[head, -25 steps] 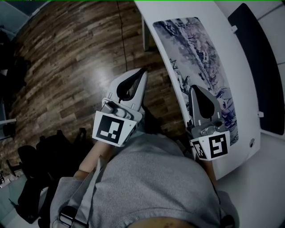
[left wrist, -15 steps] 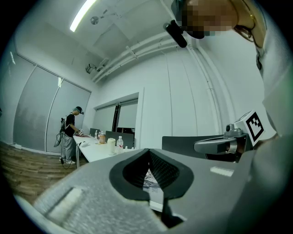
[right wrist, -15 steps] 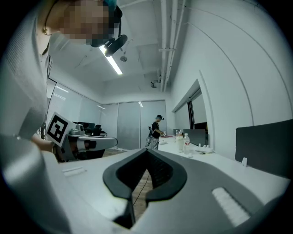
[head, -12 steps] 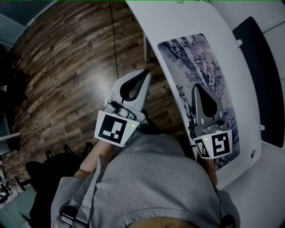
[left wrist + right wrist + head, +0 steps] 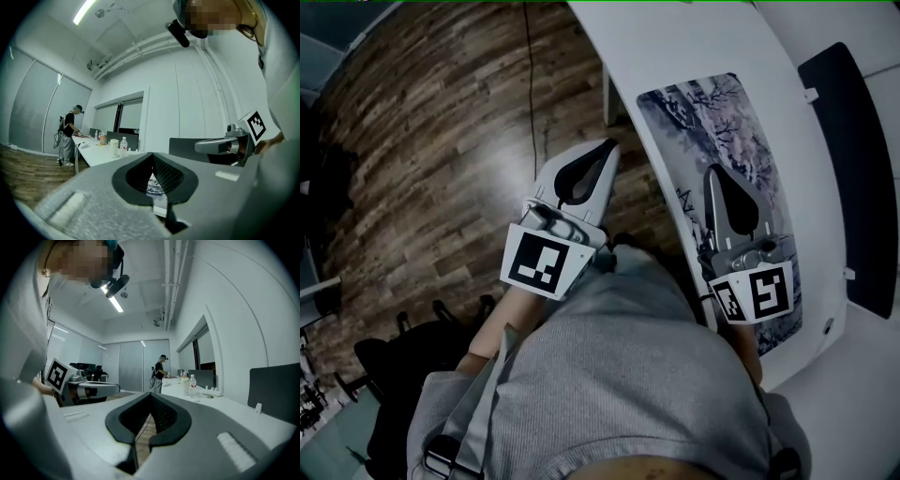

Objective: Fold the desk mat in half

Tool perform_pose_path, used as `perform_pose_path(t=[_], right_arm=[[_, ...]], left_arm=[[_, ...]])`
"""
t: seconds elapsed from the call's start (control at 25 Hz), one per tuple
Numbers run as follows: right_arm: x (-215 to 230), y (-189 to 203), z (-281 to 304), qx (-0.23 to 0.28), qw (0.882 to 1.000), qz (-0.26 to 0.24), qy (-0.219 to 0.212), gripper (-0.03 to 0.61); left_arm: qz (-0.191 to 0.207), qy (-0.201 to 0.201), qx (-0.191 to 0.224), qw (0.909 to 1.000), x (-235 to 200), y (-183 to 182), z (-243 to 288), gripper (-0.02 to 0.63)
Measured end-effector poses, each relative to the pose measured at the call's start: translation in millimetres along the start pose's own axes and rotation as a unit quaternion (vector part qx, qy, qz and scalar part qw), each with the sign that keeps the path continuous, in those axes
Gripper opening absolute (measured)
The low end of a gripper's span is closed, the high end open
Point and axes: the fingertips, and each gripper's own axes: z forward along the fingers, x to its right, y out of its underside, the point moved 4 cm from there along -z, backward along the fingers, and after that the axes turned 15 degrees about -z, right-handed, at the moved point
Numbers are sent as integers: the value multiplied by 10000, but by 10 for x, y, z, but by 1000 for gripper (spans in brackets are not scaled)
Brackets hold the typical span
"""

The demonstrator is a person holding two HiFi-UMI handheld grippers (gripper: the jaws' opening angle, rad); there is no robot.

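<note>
Clenched empty, the left gripper (image 5: 602, 155) and right gripper (image 5: 717, 178) needed opening before pinching matching corners of the desk mat (image 5: 712, 117) at one o'clock.

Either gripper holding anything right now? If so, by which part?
Nothing is held. The left gripper and right gripper both have their jaws shut with nothing between them. The mat lies flat, ungripped.

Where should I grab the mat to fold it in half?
Probably take the mat by the two corners of its near short end, coming in low from the table edge. It lies flat and long, so a jaw must slip under its rim. Open the shut left gripper and right gripper first.
</note>
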Motion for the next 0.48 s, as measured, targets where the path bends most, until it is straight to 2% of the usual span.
perform_pose_path(t=[0.16,0.48], right_arm=[[20,-33,109,40,9999,-51,-83,2],[20,8,219,12,10000,-36,-65,2]], left_arm=[[-156,135,50,9998,-47,-78,11,-1],[-41,164,-108,9998,-192,-58,53,-1]])
